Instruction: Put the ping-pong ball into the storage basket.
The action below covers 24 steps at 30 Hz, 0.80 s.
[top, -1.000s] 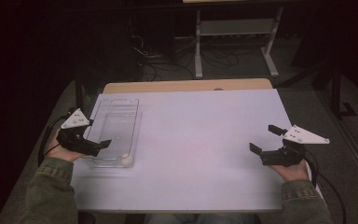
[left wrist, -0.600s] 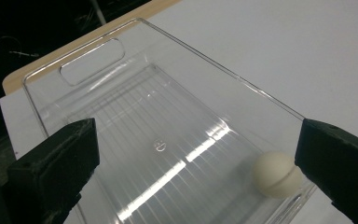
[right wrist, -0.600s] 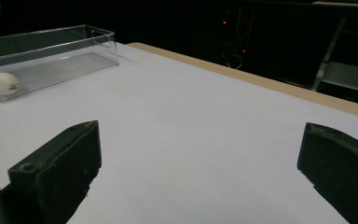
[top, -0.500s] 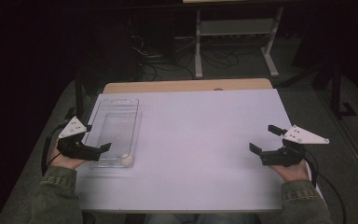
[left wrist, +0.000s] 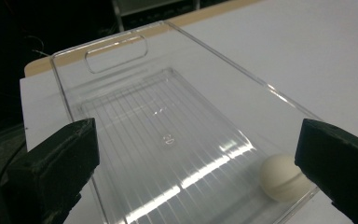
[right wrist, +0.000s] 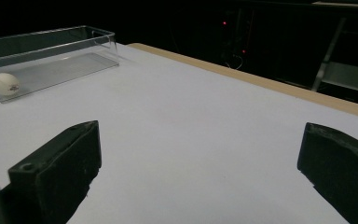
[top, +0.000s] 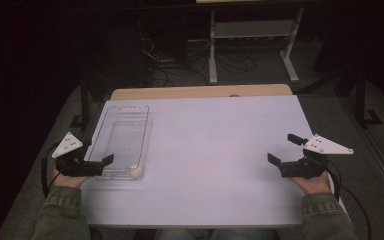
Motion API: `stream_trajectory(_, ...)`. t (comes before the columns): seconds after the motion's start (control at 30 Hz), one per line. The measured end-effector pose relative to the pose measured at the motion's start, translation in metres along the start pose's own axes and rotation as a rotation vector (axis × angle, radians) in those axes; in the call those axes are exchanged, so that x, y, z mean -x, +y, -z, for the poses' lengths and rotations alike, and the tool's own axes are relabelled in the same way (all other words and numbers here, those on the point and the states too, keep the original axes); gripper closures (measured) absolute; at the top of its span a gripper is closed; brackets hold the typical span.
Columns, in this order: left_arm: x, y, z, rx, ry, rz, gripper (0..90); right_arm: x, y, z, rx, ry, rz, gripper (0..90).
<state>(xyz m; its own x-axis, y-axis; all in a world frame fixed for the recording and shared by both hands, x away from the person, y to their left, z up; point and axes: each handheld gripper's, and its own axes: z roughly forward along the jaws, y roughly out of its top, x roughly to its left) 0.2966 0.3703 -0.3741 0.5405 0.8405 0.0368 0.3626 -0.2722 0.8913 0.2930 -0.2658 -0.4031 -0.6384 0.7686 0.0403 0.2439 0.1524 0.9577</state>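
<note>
Risky: my left gripper [top: 100, 162], jaws spread, flanks the clear tray [left wrist: 177, 88]; a nudge rolls the ball [left wrist: 282, 178]. Right gripper [top: 284, 150] released too.

Left gripper [top: 100, 162] and right gripper [top: 284, 150] hover with jaws spread wide.

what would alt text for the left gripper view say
A clear plastic tray lies on a white table, with a small white ball in its near right corner. The left gripper has its two black jaws wide open at either side of the tray's near end.
</note>
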Motion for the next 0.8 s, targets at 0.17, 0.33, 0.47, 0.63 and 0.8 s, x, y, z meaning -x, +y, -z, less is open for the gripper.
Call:
stream_trajectory(0.17, -0.003, -0.008, 0.007, 0.064, 0.023, 0.042, 0.0, 0.0, 0.0, 0.0, 0.001, 0.0, 0.0, 0.0)
stream_trajectory(0.33, -0.003, -0.017, 0.01, 0.101, 0.038, 0.087, 0.0, 0.0, 0.0, 0.0, 0.002, 0.001, 0.0, 0.0)
stream_trajectory(0.47, -0.002, -0.023, 0.012, 0.141, 0.07, 0.099, 0.0, 0.0, 0.0, 0.0, 0.003, 0.001, 0.0, 0.0)
stream_trajectory(0.63, -0.002, -0.029, 0.013, 0.148, 0.066, 0.116, 0.0, 0.0, -0.001, 0.0, 0.0, 0.003, 0.0, 0.0)
stream_trajectory(0.8, 0.0, -0.03, 0.01, 0.142, 0.054, 0.112, 0.0, 0.0, -0.001, 0.0, 0.004, 0.0, -0.004, 0.0)
